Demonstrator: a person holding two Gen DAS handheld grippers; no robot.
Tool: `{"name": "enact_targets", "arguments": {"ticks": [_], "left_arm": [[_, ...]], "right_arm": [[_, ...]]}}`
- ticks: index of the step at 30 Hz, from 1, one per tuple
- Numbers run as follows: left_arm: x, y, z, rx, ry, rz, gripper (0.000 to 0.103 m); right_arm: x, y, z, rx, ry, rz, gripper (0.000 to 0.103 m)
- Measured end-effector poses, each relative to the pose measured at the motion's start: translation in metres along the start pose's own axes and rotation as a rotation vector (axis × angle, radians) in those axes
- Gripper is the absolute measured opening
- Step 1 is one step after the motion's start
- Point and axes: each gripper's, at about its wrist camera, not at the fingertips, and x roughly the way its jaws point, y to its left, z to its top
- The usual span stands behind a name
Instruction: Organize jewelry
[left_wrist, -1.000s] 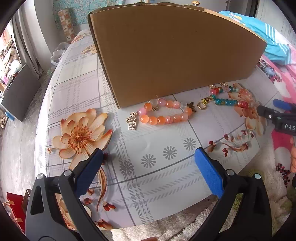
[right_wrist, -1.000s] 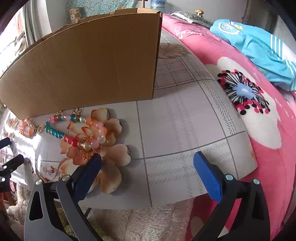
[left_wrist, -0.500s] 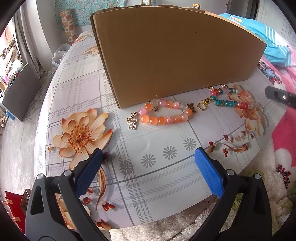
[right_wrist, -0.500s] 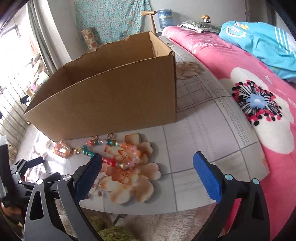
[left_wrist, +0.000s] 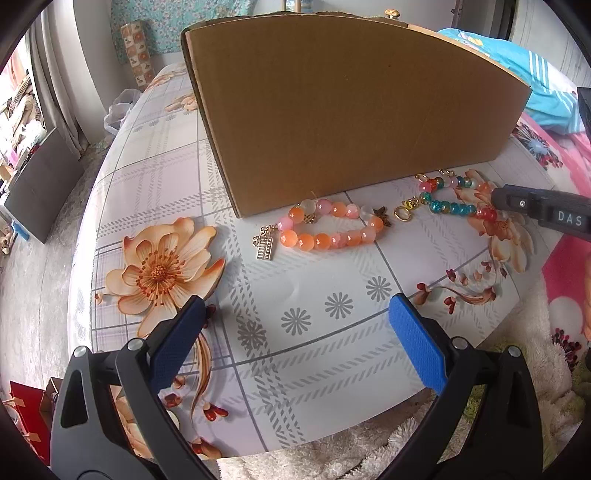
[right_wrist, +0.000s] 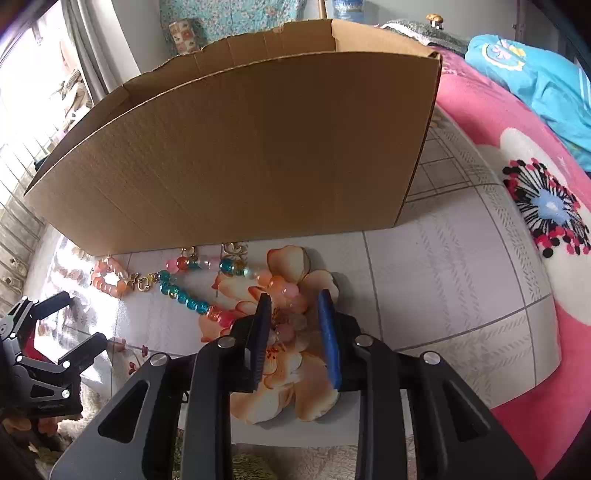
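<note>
Cardboard makes up the one container here: a large brown corrugated box (right_wrist: 236, 147) with an open top, standing on the table (left_wrist: 332, 332) under its floral plaid cloth; what lies inside it cannot be seen from either view. Just in front of the box's near wall lie two pieces of jewelry, close together. The orange and pink bead bracelet (left_wrist: 328, 229) with a small gold abacus charm rests nearer the box's left corner. The multicoloured bead bracelet (right_wrist: 207, 291) of teal, red, pink and clear beads with gold clasps stretches across a printed orange flower. The right gripper (right_wrist: 295, 325) is down over the pink end of that multicoloured string, its jaws closing with the beads between the blue pads, though not yet pressing on them. The left gripper (left_wrist: 295, 339) hangs above bare cloth, jaws spread wide and holding nothing.
</note>
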Motion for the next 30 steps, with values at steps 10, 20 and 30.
{"name": "enact_targets", "arguments": {"ticks": [10, 20, 30], "left_arm": [[-0.002, -0.003, 0.001, 0.013, -0.019, -0.008, 0.096], [-0.045, -0.02, 0.004, 0.052, -0.223, -0.189, 0.087], [-0.021, -0.067, 0.035, 0.088, -0.177, -0.398, 0.038]], "right_arm": [[-0.018, -0.008, 0.001, 0.084, -0.033, 0.12, 0.01], [-0.021, -0.027, -0.011, 0.065, 0.009, 0.124, 0.01], [-0.015, -0.033, -0.019, 0.051, -0.009, 0.121, 0.01]]}}
